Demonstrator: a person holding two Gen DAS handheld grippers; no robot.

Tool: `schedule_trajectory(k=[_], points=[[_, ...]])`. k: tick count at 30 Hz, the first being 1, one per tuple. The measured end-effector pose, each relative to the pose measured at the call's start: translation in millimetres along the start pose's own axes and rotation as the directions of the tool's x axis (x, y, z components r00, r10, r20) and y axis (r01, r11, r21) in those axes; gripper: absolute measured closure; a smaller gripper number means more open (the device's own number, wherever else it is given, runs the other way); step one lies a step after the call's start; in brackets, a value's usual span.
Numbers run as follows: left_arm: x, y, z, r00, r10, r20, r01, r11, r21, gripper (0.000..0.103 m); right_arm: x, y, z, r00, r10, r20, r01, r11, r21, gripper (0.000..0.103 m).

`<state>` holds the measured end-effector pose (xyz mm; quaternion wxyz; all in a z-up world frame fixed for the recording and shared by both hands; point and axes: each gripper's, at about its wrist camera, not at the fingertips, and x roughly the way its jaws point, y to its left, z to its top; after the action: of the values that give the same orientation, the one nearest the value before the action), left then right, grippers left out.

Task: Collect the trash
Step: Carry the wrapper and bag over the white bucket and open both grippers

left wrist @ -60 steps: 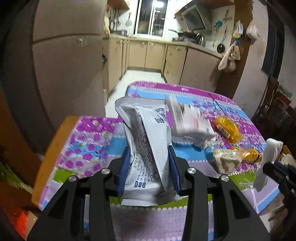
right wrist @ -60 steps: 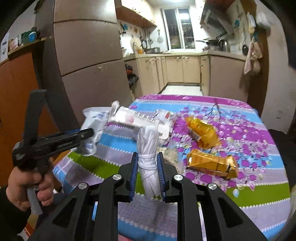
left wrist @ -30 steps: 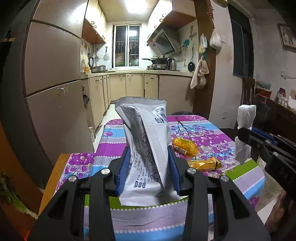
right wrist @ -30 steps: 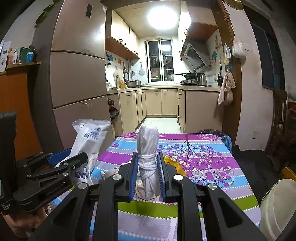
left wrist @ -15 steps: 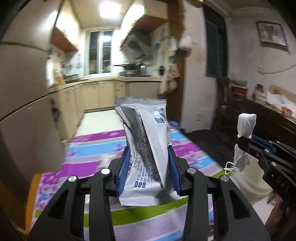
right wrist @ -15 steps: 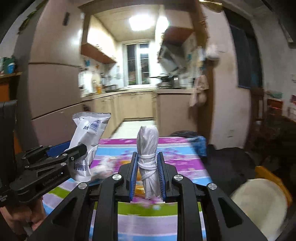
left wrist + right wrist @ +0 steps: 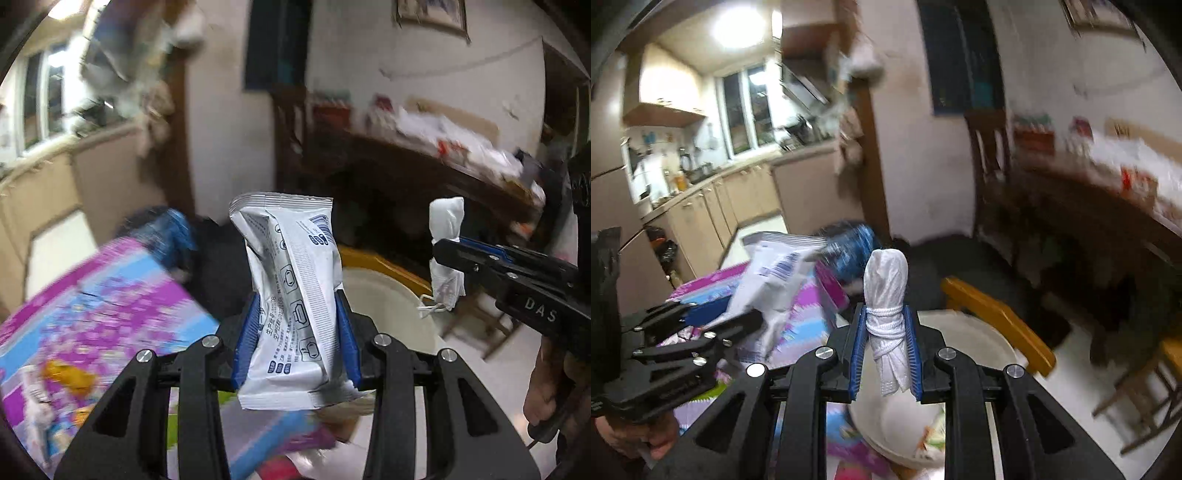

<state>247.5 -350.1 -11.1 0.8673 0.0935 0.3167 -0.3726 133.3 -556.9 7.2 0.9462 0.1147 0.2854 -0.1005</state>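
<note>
My left gripper point(image 7: 295, 332) is shut on a white printed snack wrapper point(image 7: 291, 284), which stands upright between the blue pads. My right gripper point(image 7: 884, 350) is shut on a white tied-up wad of cloth or tissue point(image 7: 886, 306). Each gripper shows in the other's view: the right gripper point(image 7: 448, 258) holding the wad point(image 7: 445, 254) at the right, the left gripper point(image 7: 713, 321) with the wrapper point(image 7: 772, 291) at the left. Both hang over the table's corner, near a cream round bin point(image 7: 975, 350) on the floor beyond it. Orange wrappers point(image 7: 66, 373) lie on the table.
The table with the purple flowered cloth point(image 7: 96, 295) lies to the left and below. A yellow wooden chair point(image 7: 997, 317) stands behind the bin point(image 7: 384, 302). A dark sideboard point(image 7: 424, 177) with clutter runs along the right wall. Kitchen cabinets point(image 7: 738, 206) are at the far left.
Both grippers have swung to the right, away from the table's middle, carrying the wrapper and the wad. The cream bin and yellow chair have come into view.
</note>
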Motion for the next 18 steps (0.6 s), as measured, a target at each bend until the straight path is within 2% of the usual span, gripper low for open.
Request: schedule_trajectory(k=[2,5,8,13,18], points=[[27,-11,2,0.997,-0.040,-0.065,0.041,0.999,0.002,0.065,18,-29,-4,0.997,-0.002,-0.075,0.004,0.999,0.038,0.082],[62,-17,-1,0.984,-0.089,-0.153,0.086,0.996,-0.028,0.065,39,-56,-11,0.992,0.005,-0.130,0.006,0.997,0.081,0.082],[84,-22,-8,0.975,-0.086,-0.203,0.082,0.996,-0.024,0.065,60,-79,-17,0.987,0.025,-0.161,-0.004,0.992,0.128,0.081],[107,-29,-12,0.967,-0.068,-0.247,0.067,0.998,-0.014,0.065,94,-94,-31,0.977,0.038,-0.212,-0.004,0.987,0.159,0.082],[118,-28,-16,0.964,-0.058,-0.261,0.056,0.998,-0.016,0.065,111,-86,-43,0.971,0.033,-0.236,0.008,0.986,0.169,0.081]])
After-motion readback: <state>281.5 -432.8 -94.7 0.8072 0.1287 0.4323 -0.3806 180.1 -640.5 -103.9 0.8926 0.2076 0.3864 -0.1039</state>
